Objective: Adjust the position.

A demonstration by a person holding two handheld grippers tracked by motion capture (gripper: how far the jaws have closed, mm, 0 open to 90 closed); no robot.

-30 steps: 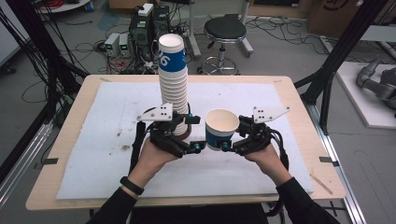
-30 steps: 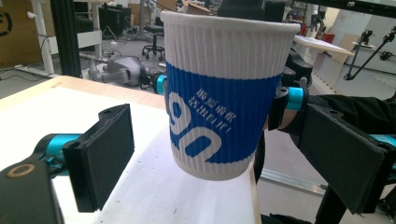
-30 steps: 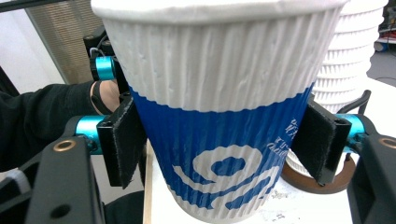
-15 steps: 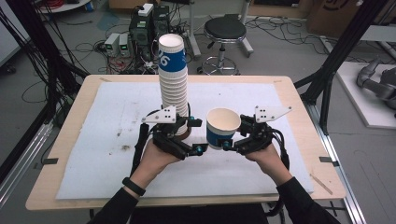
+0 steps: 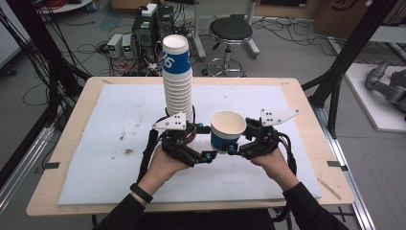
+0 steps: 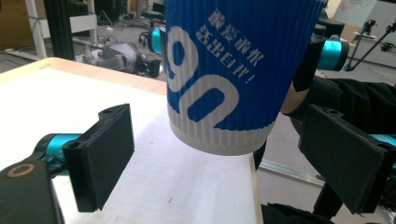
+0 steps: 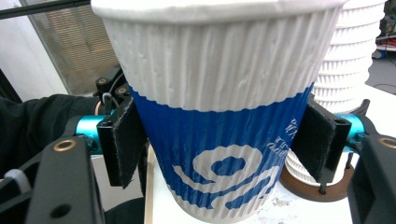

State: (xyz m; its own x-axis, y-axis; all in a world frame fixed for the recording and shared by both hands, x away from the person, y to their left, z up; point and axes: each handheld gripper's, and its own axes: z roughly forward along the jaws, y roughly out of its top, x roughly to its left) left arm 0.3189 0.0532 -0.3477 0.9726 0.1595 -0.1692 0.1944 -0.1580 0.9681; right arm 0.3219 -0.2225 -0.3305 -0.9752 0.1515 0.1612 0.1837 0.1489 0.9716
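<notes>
The right gripper (image 5: 230, 148) has 1 blue-and-white paper cup (image 5: 228, 131) clamped between its 2 black pads, one pressed on each side of the blue band, and the cup stands upright, lifted clear of the white mat (image 5: 95, 143). Seen from the right gripper view, the cup (image 7: 219, 107) is gripped low on its ribbed wall, with the tall stack of cups (image 7: 345, 70) just behind it. That stack of cups (image 5: 177, 79) stands upright on the mat, and the held cup sits just to the right of its base and a little nearer the person, not touching it.

The left gripper (image 5: 203, 155) is just in front of the stack's base, its jaws spread apart with nothing between them; its left pad (image 6: 100, 156) and right pad (image 6: 348, 161) stand wide on either side of the cup (image 6: 233, 70), which hangs above and beyond them, free of both. Beyond the stack, off the table, a black stool (image 5: 230, 31) stands on the floor.
</notes>
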